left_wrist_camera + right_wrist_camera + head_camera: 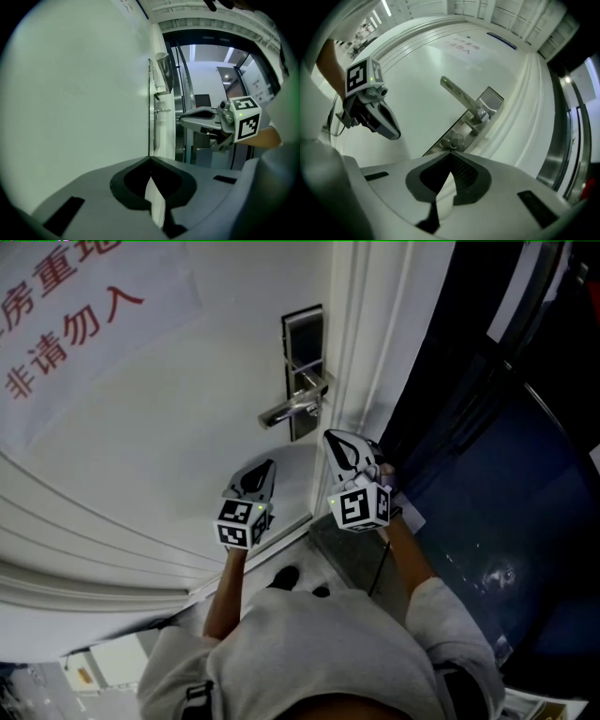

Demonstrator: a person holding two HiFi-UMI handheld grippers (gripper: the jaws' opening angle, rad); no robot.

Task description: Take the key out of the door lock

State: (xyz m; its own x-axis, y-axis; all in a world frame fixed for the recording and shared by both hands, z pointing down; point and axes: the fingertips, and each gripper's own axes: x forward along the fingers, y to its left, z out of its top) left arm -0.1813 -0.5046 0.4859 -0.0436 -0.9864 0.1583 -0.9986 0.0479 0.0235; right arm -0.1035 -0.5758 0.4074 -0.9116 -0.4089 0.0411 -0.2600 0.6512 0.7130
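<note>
A white door (169, 427) carries a steel lock plate (302, 352) with a lever handle (286, 411). In the left gripper view a small key (162, 110) juts out of the door below the handle (162, 70). My right gripper (331, 436) is shut and empty, and its tip (182, 118) hovers a short way off the key. In the right gripper view the shut jaws (450, 153) point at the round lock cylinder (457, 139) on the plate. My left gripper (269, 466) hangs shut and empty lower left of the handle, close to the door face (75, 93).
A paper sign with red characters (66, 306) is stuck on the door at upper left. The white door frame (375, 343) runs just right of the lock. Beyond it lies a dark blue area (506, 474). The person's shoes (284, 577) stand by the door's foot.
</note>
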